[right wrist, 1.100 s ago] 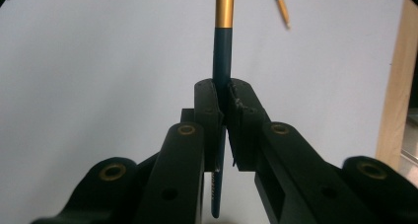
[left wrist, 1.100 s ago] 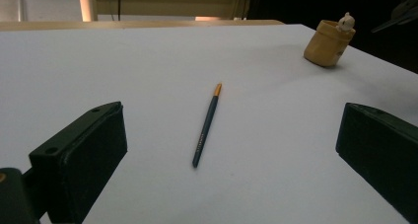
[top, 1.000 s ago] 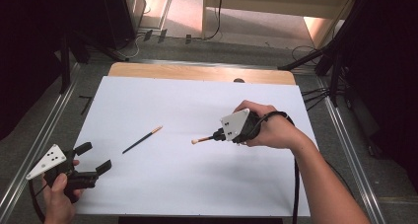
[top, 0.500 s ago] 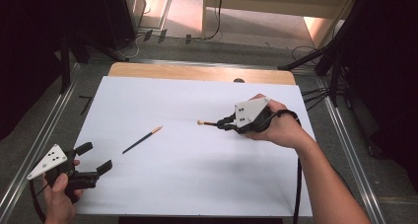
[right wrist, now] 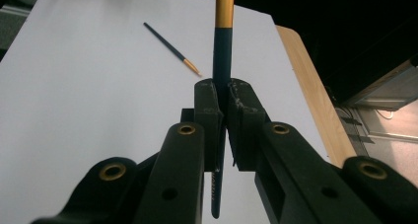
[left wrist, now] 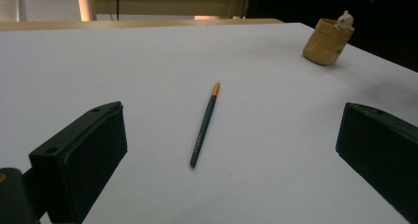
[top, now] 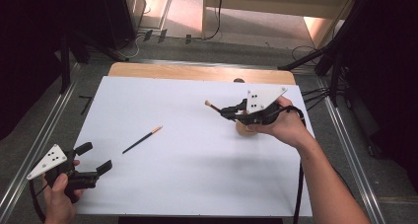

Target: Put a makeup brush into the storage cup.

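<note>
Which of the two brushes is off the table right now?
The brush clamped in the right gripper, held above the white sheet. The other brush lies flat on the sheet, ahead of the open left gripper.

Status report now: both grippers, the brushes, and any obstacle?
Right gripper shut on brush, above cup. Left gripper open, idle. Second brush on sheet. No obstacle.

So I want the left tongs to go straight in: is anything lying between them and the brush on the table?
No: in the left gripper view only bare white sheet lies between the open left tongs and the brush.
</note>
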`<action>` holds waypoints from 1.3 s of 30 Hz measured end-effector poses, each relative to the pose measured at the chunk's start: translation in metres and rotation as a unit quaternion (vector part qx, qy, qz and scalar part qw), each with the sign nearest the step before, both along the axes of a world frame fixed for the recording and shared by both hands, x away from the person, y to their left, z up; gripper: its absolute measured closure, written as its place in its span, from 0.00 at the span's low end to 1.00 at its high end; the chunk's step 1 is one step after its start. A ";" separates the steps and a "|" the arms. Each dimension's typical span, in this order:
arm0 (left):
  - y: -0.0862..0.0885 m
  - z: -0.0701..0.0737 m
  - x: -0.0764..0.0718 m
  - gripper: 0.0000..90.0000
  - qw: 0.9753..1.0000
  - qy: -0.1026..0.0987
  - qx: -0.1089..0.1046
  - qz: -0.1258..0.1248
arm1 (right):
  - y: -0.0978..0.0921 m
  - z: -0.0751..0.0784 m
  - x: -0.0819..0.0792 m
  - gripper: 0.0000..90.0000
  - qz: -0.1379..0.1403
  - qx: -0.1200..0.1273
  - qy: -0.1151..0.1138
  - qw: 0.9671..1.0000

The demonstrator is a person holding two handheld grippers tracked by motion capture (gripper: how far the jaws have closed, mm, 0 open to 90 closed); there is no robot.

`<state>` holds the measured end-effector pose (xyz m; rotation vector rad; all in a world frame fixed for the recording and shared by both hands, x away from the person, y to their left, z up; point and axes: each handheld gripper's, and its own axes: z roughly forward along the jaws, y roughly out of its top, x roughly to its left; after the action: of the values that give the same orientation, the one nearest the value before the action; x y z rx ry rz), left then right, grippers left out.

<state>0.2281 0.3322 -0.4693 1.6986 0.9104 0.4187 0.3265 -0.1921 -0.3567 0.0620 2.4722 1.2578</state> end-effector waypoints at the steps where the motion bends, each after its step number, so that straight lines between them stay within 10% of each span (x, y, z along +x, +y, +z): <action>1: 0.000 0.000 0.000 0.00 1.000 0.000 0.000 0.000 | -0.001 0.000 0.000 0.94 -0.005 0.006 0.000 1.000; 14: 0.000 0.000 0.000 0.00 1.000 0.001 0.004 0.000 | -0.019 0.001 0.005 0.94 -0.078 0.089 0.002 0.993; 39: 0.000 0.000 0.000 0.00 1.000 0.002 0.006 -0.002 | -0.057 -0.010 0.005 0.94 -0.193 0.207 -0.003 0.959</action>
<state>0.2285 0.3321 -0.4695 1.7129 0.9096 0.4187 0.3319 -0.2487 -0.3666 0.6146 2.0150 1.5543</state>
